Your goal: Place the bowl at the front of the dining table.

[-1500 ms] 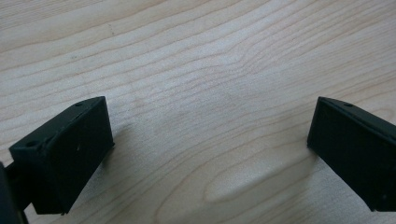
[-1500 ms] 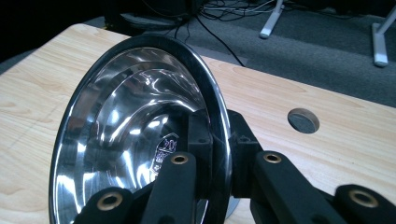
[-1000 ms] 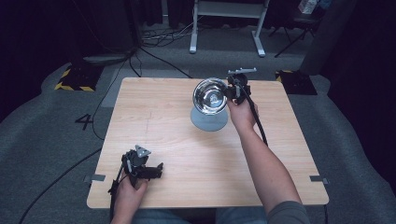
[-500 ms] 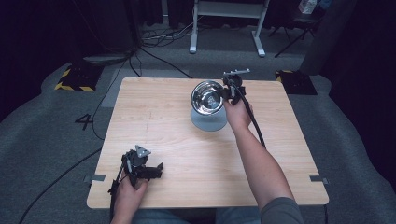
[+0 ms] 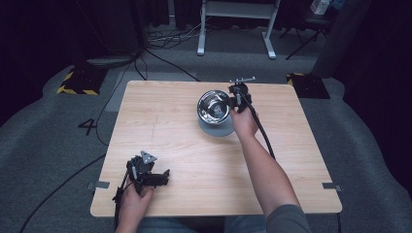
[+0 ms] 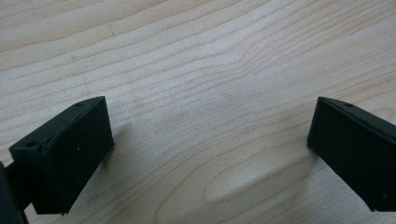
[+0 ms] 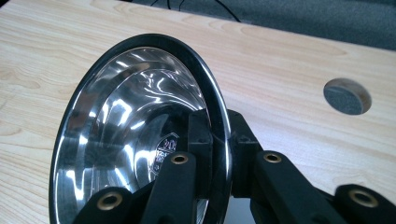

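Steel bowl [image 5: 214, 106] at table's [image 5: 160, 121] far middle, pinched by its rim in right gripper [image 7: 219, 154] — thin edge hold, likely to slip or swing. Left gripper [image 5: 145, 171] rests near corner, jaws apart, empty.

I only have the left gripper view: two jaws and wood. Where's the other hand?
Observer: The right hand-held gripper is at the far side of the table, at a steel bowl.
Operator: Gripping it?
Observer: Yes; in the right gripper view its jaws pinch the bowl's rim, one inside, one outside.
Operator: And mine?
Observer: The left hand-held gripper sits at the near left corner, jaws apart, holding nothing.
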Motion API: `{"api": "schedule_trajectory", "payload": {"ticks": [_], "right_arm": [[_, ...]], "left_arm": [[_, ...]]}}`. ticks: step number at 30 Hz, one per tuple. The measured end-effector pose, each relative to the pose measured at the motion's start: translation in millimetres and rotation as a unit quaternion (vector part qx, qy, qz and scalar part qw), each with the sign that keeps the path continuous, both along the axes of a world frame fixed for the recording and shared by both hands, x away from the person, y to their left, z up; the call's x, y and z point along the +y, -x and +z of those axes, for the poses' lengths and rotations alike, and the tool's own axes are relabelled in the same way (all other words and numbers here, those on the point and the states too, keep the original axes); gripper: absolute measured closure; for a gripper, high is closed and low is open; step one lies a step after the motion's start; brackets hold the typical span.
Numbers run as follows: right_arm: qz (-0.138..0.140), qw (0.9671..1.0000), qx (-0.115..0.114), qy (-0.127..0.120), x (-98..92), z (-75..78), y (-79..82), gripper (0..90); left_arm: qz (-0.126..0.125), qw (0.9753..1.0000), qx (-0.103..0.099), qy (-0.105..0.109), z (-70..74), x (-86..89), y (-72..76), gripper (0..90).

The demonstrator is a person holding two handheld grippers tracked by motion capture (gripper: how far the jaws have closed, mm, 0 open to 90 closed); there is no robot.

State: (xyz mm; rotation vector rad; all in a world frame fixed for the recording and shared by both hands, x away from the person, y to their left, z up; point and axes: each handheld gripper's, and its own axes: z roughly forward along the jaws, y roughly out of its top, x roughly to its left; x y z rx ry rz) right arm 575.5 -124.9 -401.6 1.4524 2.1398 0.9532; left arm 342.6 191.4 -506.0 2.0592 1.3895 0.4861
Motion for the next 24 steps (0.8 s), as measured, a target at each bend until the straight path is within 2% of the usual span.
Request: {"api": "schedule_trajectory", "payload": {"ticks": [11,24], "right_arm": [[-0.004,0.9997,0.022,-0.002,1.6,-18.0,-4.5,82.9],[-0.010,0.9992,0.039,-0.004,0.6,-28.4,-6.3,82.9]], "left_arm": [[0.000,1.0000,0.000,0.000,0.0,0.0,0.1,0.3],[0.000,1.0000,0.000,0.000,-0.1,-0.1,0.1,0.3]]}}
